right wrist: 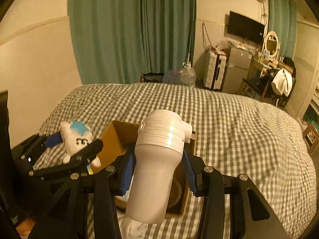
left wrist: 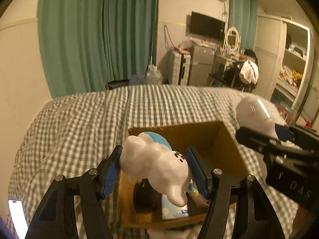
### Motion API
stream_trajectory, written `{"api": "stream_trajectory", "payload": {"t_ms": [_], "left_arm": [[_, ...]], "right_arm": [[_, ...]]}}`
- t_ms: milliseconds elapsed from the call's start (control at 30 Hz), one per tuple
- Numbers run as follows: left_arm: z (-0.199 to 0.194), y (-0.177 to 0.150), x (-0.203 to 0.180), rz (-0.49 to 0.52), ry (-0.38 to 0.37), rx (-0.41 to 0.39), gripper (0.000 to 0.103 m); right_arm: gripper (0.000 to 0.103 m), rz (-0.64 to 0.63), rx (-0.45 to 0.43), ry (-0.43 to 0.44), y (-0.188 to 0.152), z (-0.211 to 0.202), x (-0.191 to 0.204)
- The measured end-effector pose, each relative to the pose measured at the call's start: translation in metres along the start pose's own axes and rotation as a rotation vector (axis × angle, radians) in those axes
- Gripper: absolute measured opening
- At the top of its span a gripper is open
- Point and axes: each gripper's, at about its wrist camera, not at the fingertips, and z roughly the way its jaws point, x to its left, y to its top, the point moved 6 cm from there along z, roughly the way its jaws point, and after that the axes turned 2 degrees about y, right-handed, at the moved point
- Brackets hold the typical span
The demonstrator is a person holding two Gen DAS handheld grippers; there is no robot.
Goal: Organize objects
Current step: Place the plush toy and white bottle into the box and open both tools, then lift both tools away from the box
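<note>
White glossy cartoon figurine (left wrist: 157,165) pinched by left gripper (left wrist: 157,169) looks slick and breakable over the cardboard box (left wrist: 229,145); right gripper (right wrist: 159,165) clamps the smooth white hairdryer (right wrist: 157,159) mid-body.

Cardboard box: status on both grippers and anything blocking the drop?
Left gripper shut on white plush toy, over cardboard box. Right gripper shut on white hair dryer. Box already holds items.

Green curtains (right wrist: 129,29); wall TV (right wrist: 246,26)
</note>
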Motion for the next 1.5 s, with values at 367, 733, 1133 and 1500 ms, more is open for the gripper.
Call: {"api": "stream_trajectory", "payload": {"t_ms": [367,733,1133,1500], "left_arm": [[0.058,-0.036,-0.023,0.106,-0.069,0.097,0.066],[-0.006,-0.021,-0.028,0.150,-0.043,0.032,0.088],[-0.156,0.019,-0.016,0.104,-0.019,-0.111,0.097],[-0.238,0.005,0.004,0.101,0.017,-0.187,0.099]], "right_arm": [[0.044,0.017,0.081,0.000,-0.033,0.069,-0.028],[0.065,0.076,-0.015,-0.003,-0.020,-0.001,-0.029],[0.076,0.040,-0.130,-0.123,0.006,-0.155,-0.006],[0.080,-0.031,-0.235,-0.130,-0.003,-0.253,0.027]]}}
